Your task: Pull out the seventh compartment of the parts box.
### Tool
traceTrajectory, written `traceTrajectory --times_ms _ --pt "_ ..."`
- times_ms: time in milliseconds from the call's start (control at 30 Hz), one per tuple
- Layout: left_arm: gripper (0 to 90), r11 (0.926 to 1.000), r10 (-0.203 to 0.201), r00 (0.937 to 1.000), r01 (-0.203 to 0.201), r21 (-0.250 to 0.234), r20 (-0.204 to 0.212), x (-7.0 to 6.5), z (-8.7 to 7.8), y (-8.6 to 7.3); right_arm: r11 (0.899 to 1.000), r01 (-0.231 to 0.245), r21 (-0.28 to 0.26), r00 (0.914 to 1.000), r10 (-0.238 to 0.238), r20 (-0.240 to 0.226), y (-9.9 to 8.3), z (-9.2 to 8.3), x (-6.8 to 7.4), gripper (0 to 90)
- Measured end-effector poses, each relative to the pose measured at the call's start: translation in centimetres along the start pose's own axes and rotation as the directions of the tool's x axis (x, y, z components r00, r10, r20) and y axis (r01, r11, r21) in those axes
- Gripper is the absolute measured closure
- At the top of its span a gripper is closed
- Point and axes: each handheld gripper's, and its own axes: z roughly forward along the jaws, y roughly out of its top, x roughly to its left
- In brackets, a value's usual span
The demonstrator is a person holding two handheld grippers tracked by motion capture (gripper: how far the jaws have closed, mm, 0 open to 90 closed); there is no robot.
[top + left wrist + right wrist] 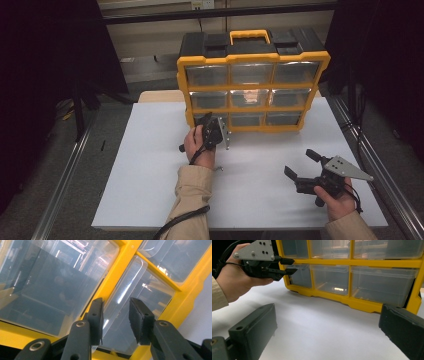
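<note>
Yellow-and-black drawer organizer stands upright at the far edge of the white table top, front face toward the person, yellow carry handle on top. Drawer count: 9 clear plastic drawers, 3 rows of 3. From the high view all nine look pushed in. Contents: nothing visible through the fronts of the bottom and middle rows in the right gripper view; the top row is too reflective to tell.

Left gripper is at the bottom-left drawer, at the organizer's lower left corner. In the left gripper view its two black jaws straddle that drawer's clear front lip, one pad on each side. Jaws are partly closed with a gap left between them. Whether the pads actually press on the plastic I cannot tell; the lip sits between them, nothing more certain than that. The right gripper view shows the same gripper from the side, its jaw tips at the drawer front.

Right gripper is held low over the table at the near right, well apart from the organizer, jaws spread wide, nothing between them.

Gripper count: 2. Hands: 2, each with a beige sleeve.
</note>
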Motion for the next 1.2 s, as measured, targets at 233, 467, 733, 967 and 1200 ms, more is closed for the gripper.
traceTrajectory --times_ms 233,467,733,967,1200 --pt "65.3 0.9995 0.027 0.9995 -0.026 0.018 -0.017 -0.1 0.1 -0.1 1.0 0.007 0.003 1.0 -0.007 -0.004 0.0 0.1 -0.1 1.3" --pt "65.4 1.0 0.003 0.9993 -0.003 -0.008 -0.039 -0.4 0.3 -0.1 1.0 0.008 0.007 1.0 -0.008 0.003 0.0 0.0 -0.1 1.3" --pt "78.6 0.9982 -0.031 0.9973 0.027 -0.053 -0.067 1.0 -0.4 0.6 1.0 0.004 0.005 1.0 -0.004 0.001 0.0 0.1 -0.2 1.3" --pt "73.3 0.9981 -0.01 0.9994 0.008 -0.062 -0.033 0.3 -0.6 0.4 1.0 -0.006 0.001 1.0 0.006 0.004 0.0 0.1 -0.1 1.4" --pt "65.9 0.9997 0.012 0.9987 -0.013 -0.02 -0.05 -0.1 -0.1 -0.4 1.0 -0.007 0.005 1.0 0.007 0.004 -0.1 0.1 -0.1 1.4"
